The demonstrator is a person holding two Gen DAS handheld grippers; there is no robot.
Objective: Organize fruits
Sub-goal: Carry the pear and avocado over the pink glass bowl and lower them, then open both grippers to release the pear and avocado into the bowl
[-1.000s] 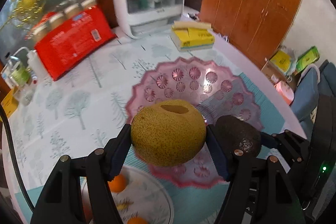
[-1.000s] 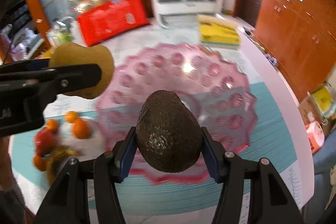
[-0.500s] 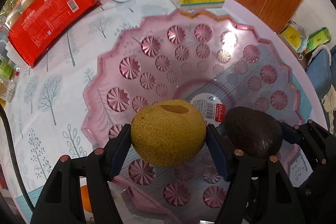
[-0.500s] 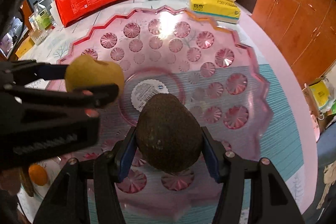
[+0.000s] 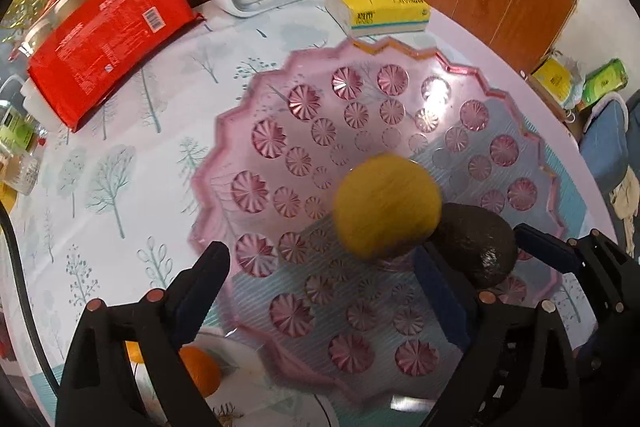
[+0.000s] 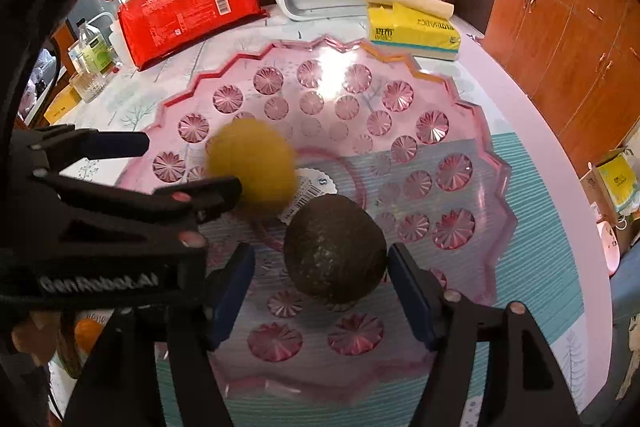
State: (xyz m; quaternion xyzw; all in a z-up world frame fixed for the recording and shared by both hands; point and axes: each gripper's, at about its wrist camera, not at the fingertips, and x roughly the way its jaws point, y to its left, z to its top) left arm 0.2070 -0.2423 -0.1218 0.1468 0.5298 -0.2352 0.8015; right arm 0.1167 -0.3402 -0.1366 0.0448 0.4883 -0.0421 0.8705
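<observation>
Both jaws have just opened, releasing the round yellow pear (image 5: 386, 207) and dark avocado (image 6: 334, 247) into the pink scalloped plastic dish (image 6: 460, 123) ahead.

Both grippers' jaws have just been opening, so the pear (image 5: 387, 206) and avocado (image 6: 335, 247) now sit free in the bowl (image 6: 476, 131).

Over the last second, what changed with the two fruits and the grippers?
Both grippers sank toward the pink dish and their jaws have just been opening: the left gripper released the yellow pear, now blurred; the right gripper freed the avocado. Red package and tissue box stayed.
</observation>
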